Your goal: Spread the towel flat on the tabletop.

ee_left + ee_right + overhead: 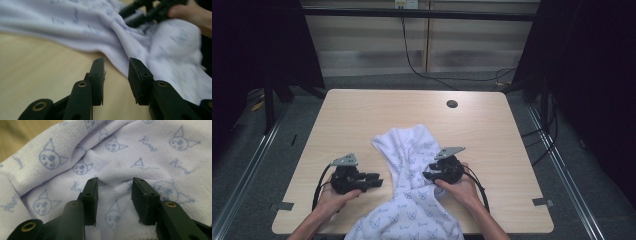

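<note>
A white towel (412, 165) printed with small blue cat faces lies crumpled on the wooden table (362, 115) and hangs over its near edge. My left gripper (376, 180) lies on the bare wood just left of the towel and points at it. In the left gripper view the left gripper (116, 65) stands open with only tabletop between its jaws, close to the towel's edge (160, 50). My right gripper (428, 176) rests on the towel's right side. In the right gripper view the right gripper (115, 183) has its jaws apart over wrinkled towel (140, 150).
A round cable hole (452, 104) sits near the table's far edge. Grey tape marks (286, 205) lie at the near corners. A black cable (422, 70) runs across the floor behind the table. The other hand and its gripper (135, 15) appear in the left gripper view.
</note>
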A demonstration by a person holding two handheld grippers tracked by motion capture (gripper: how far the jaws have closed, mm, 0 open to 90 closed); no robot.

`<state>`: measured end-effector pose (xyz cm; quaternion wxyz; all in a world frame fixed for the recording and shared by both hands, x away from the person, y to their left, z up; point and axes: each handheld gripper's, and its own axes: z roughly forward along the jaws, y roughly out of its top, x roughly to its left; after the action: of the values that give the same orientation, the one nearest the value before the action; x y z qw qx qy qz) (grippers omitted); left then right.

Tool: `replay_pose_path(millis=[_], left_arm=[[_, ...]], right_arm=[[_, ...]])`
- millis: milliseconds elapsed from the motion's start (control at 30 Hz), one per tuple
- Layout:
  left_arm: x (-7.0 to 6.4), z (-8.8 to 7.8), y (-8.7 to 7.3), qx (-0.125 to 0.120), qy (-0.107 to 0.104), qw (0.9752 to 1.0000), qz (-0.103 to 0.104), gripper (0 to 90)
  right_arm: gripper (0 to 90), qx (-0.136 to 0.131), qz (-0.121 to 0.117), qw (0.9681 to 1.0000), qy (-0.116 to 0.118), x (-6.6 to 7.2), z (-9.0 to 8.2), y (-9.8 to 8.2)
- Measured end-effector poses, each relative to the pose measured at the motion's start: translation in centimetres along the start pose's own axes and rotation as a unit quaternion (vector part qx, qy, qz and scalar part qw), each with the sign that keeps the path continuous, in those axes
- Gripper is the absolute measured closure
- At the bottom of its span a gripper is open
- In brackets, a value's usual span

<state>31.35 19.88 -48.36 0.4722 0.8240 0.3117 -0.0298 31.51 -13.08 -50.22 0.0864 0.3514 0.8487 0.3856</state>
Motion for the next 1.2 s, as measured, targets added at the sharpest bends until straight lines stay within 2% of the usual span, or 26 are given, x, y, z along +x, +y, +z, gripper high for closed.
replay_pose_path(millis=[67,133,167,200,333,400,433,500,567,600,700,733,800,867,933,967,1033,1100,1133,1200], left_arm=[[0.2,1.3,0.6,0.006,0.001,1.0,0.006,64.4],[0.2,2.2,0.9,0.014,0.011,0.9997,0.014,61.3],[0.3,2.6,1.0,0.005,0.005,0.9999,0.008,60.3],[0.3,2.8,1.1,0.006,0.007,0.9999,0.009,59.0],[0.0,3.8,0.9,0.025,0.016,0.9993,0.023,54.0],[0.0,4.2,0.9,0.028,0.013,0.9993,0.023,52.9],[-0.1,4.4,0.8,0.028,0.011,0.9992,0.026,53.1],[-0.5,4.8,0.7,0.051,0.025,0.997,0.053,62.8],[-0.6,4.9,0.5,0.052,0.03,0.9964,0.06,75.2],[-0.6,4.7,0.6,0.055,0.026,0.9963,0.06,82.5],[-0.4,3.4,0.8,0.032,0.021,0.998,0.051,86.8],[-0.2,2.9,0.9,0.024,0.023,0.9983,0.048,86.9],[0.4,0.8,1.3,-0.011,0.023,0.9992,0.031,86.9],[1.0,-1.1,1.7,-0.04,0.032,0.9984,0.022,86.9],[1.7,-2.5,2.2,-0.053,0.047,0.9973,0.021,86.9],[2.3,-3.4,2.7,-0.068,0.057,0.996,0.011,86.9],[3.0,-4.7,3.8,-0.083,0.074,0.9938,0.007,87.0],[3.6,-5.8,5.0,-0.098,0.087,0.9914,0.006,86.9],[4.2,-6.8,5.9,-0.112,0.108,0.9878,0.002,86.9],[5.1,-7.9,6.7,-0.128,0.12,0.9845,-0.005,86.9]], right_arm=[[54.7,-0.018,0.004,0.9998,0.003,-0.1,-0.2,0.4],[54.3,-0.031,0.008,0.9995,-0.005,-0.5,-1.0,0.5],[54.1,-0.04,0.017,0.999,-0.012,-0.8,-1.6,0.4],[53.2,-0.049,0.026,0.9983,-0.02,-1.4,-2.2,0.2],[47.0,-0.043,0.047,0.9965,-0.053,-2.9,-3.2,-0.8],[43.4,-0.043,0.057,0.9953,-0.065,-3.6,-3.2,-1.0],[42.8,-0.046,0.061,0.9953,-0.06,-3.8,-3.0,-1.1],[42.9,-0.04,0.068,0.9956,-0.05,-4.0,-2.4,-1.1],[47.3,-0.024,0.066,0.9956,-0.061,-4.0,-1.6,-1.1],[54.4,-0.025,0.066,0.9957,-0.061,-4.0,-1.3,-1.2],[84.5,-0.044,0.073,0.9949,-0.055,-4.2,-1.5,-1.2],[86.4,-0.056,0.074,0.994,-0.058,-4.3,-1.9,-1.2],[87.3,-0.078,0.083,0.9914,-0.065,-4.8,-3.1,-0.9],[87.6,-0.09,0.084,0.9891,-0.081,-5.3,-4.5,-0.5],[87.6,-0.101,0.087,0.9864,-0.097,-6.1,-6.0,0.1],[87.6,-0.105,0.086,0.9853,-0.103,-6.4,-6.6,0.5],[87.6,-0.124,0.083,0.9818,-0.117,-7.3,-8.3,1.8],[87.5,-0.143,0.081,0.9789,-0.122,-7.9,-9.5,3.4],[87.5,-0.149,0.079,0.9777,-0.125,-8.0,-10.0,4.0],[87.3,-0.165,0.07,0.9749,-0.132,-8.5,-11.0,5.9]])
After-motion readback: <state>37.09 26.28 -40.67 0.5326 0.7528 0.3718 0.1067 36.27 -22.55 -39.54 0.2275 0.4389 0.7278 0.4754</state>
